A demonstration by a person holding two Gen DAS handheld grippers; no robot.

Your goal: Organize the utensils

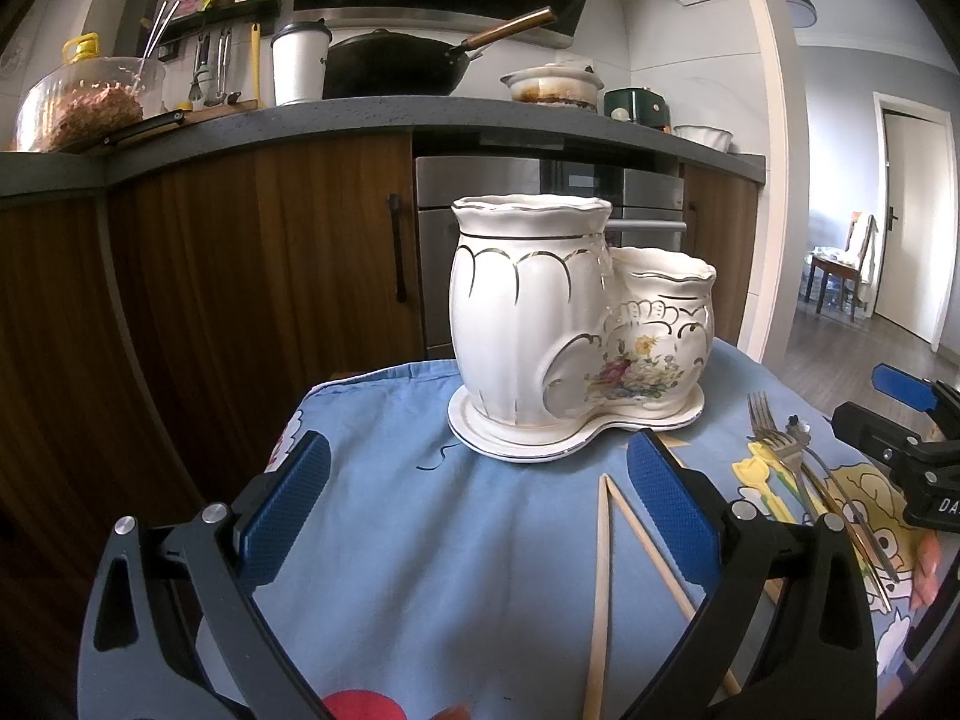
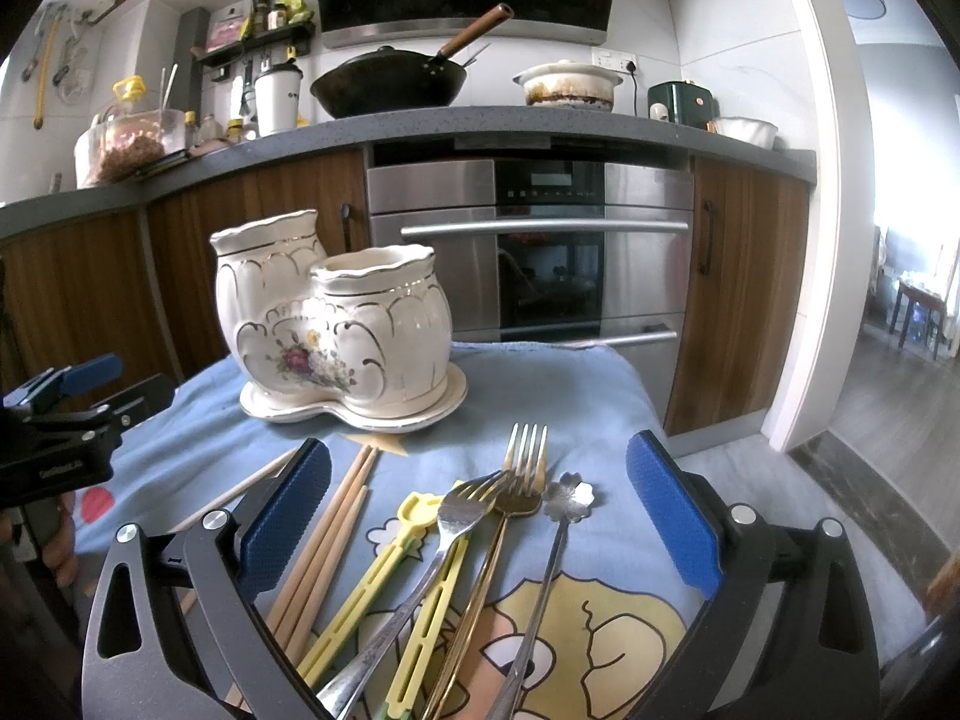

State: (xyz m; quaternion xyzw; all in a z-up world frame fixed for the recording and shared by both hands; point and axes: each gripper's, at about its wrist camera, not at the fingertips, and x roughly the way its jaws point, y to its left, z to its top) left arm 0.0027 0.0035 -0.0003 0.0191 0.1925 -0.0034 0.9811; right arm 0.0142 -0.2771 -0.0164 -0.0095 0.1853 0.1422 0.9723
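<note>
Covering the small table, the blue cartoon cloth (image 2: 558, 396) gives you one flat surface where everything lies within reach. Your ceramic holder (image 1: 540, 324) stands toward the far edge on its own saucer-like base, upright, with a tall pot and a shorter pot joined side by side; placed there, both mouths face up for dropping things in. From these low angles you cannot see into either pot, and nothing sticks up above the rims, so I judge both unfilled.

Your right gripper (image 2: 478, 516) hovers low over the loose pile with its jaws spread wide, holding nothing. Between its pads lie the wooden chopsticks (image 2: 327, 546), a yellow plastic pair (image 2: 384, 570), a silver fork (image 2: 456, 516), a gold fork (image 2: 525, 468) crossing under it, and a flower-headed spoon (image 2: 567, 498). They fan out with heads toward the holder, handles toward you, which favours a grasp at the handles.

Your left gripper (image 1: 478, 504) waits in front of the holder, jaws likewise spread and bare, with two stray chopsticks (image 1: 606, 564) beside its right pad.
</note>
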